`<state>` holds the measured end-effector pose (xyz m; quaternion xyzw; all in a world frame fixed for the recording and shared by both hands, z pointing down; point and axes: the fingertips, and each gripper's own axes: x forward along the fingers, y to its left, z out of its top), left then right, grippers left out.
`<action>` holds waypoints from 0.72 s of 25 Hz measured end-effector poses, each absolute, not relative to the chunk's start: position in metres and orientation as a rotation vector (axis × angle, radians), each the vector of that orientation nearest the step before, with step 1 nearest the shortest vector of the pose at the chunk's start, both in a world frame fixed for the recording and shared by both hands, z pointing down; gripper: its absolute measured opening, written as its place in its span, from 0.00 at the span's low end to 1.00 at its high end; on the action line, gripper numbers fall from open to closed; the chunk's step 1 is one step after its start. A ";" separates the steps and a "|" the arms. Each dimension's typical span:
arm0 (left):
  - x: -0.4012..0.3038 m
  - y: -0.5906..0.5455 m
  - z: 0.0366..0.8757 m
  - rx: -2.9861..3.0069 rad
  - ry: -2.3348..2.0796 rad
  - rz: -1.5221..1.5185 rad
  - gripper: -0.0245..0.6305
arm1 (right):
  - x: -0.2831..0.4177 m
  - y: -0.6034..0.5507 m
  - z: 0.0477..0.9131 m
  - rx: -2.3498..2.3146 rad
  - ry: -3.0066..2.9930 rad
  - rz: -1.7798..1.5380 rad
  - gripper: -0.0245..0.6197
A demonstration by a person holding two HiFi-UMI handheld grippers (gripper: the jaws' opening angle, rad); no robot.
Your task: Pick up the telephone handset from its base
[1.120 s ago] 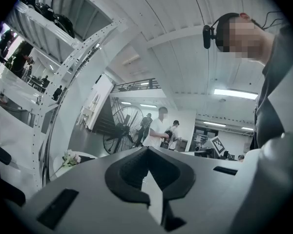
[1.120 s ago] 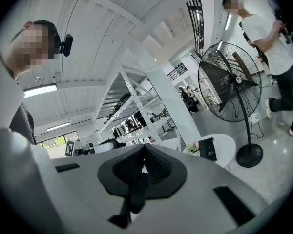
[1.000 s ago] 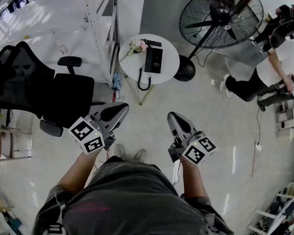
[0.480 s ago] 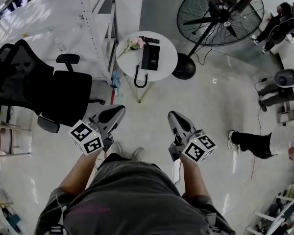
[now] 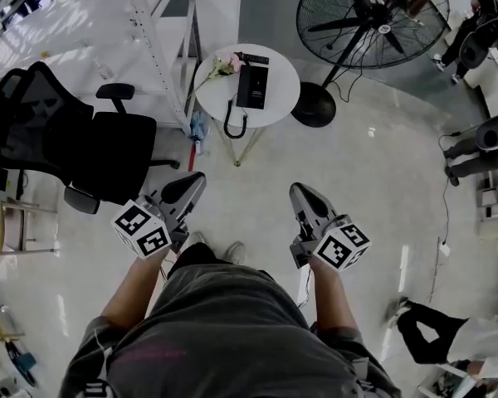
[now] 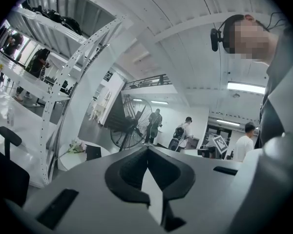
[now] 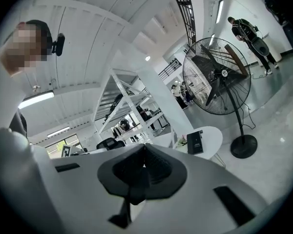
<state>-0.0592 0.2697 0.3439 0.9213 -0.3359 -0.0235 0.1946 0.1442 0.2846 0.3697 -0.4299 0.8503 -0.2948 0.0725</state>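
The black telephone [image 5: 252, 87] lies on a small round white table [image 5: 278, 98], and its cord [image 5: 234, 124] loops over the near edge. At this distance I cannot tell the handset from the base. Both grippers are held in front of the person's body, well short of the table. My left gripper [image 5: 199, 177] is shut and empty; its tips [image 6: 147, 148] meet, with the telephone [image 6: 93, 152] far beyond. My right gripper [image 5: 297, 188] also looks shut, its jaws [image 7: 144, 146] closed with nothing between them, and the telephone [image 7: 195, 142] is small in the distance.
Pink flowers [image 5: 225, 65] and a small dark bar [image 5: 253, 58] share the table. A big standing fan [image 5: 367, 15] with a round foot [image 5: 314, 106] is right of it, metal shelving [image 5: 162, 31] and a black office chair [image 5: 75, 139] left. People [image 5: 473, 31] stand at right.
Both grippers sit slightly lower in the head view and the table slightly higher. The people at the right have shifted. Both sets of jaws have stayed closed.
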 end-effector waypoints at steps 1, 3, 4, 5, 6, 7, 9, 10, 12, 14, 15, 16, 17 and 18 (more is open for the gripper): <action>-0.057 0.270 0.344 2.585 -0.943 -0.062 0.06 | 0.147 0.285 0.371 -1.293 2.552 -0.887 0.06; -0.056 0.270 0.344 2.570 -0.956 -0.053 0.06 | 0.153 0.287 0.373 -1.295 2.549 -0.890 0.06; -0.055 0.269 0.345 2.562 -0.963 -0.053 0.06 | 0.156 0.286 0.374 -1.297 2.547 -0.894 0.06; -0.055 0.267 0.346 2.560 -0.965 -0.056 0.06 | 0.159 0.286 0.376 -1.299 2.544 -0.898 0.06; -0.056 0.265 0.347 2.561 -0.965 -0.061 0.06 | 0.161 0.284 0.376 -1.302 2.541 -0.902 0.06; -0.056 0.262 0.347 2.558 -0.968 -0.062 0.06 | 0.163 0.283 0.377 -1.305 2.539 -0.902 0.06; -0.055 0.257 0.347 2.548 -0.975 -0.058 0.06 | 0.165 0.279 0.375 -1.312 2.540 -0.892 0.06; -0.055 0.255 0.347 2.549 -0.974 -0.059 0.06 | 0.166 0.277 0.374 -1.316 2.542 -0.886 0.06; -0.054 0.249 0.348 2.554 -0.966 -0.063 0.06 | 0.168 0.272 0.374 -1.324 2.541 -0.880 0.06; -0.053 0.243 0.350 2.551 -0.962 -0.056 0.06 | 0.171 0.267 0.374 -1.335 2.536 -0.879 0.06; -0.052 0.239 0.351 2.549 -0.960 -0.052 0.06 | 0.172 0.264 0.374 -1.340 2.535 -0.880 0.06; -0.051 0.234 0.352 2.550 -0.955 -0.051 0.06 | 0.173 0.261 0.375 -1.346 2.534 -0.882 0.06; -0.050 0.229 0.354 2.555 -0.946 -0.055 0.06 | 0.174 0.258 0.376 -1.352 2.533 -0.884 0.06; -0.049 0.223 0.356 2.562 -0.935 -0.060 0.06 | 0.174 0.254 0.378 -1.358 2.531 -0.886 0.06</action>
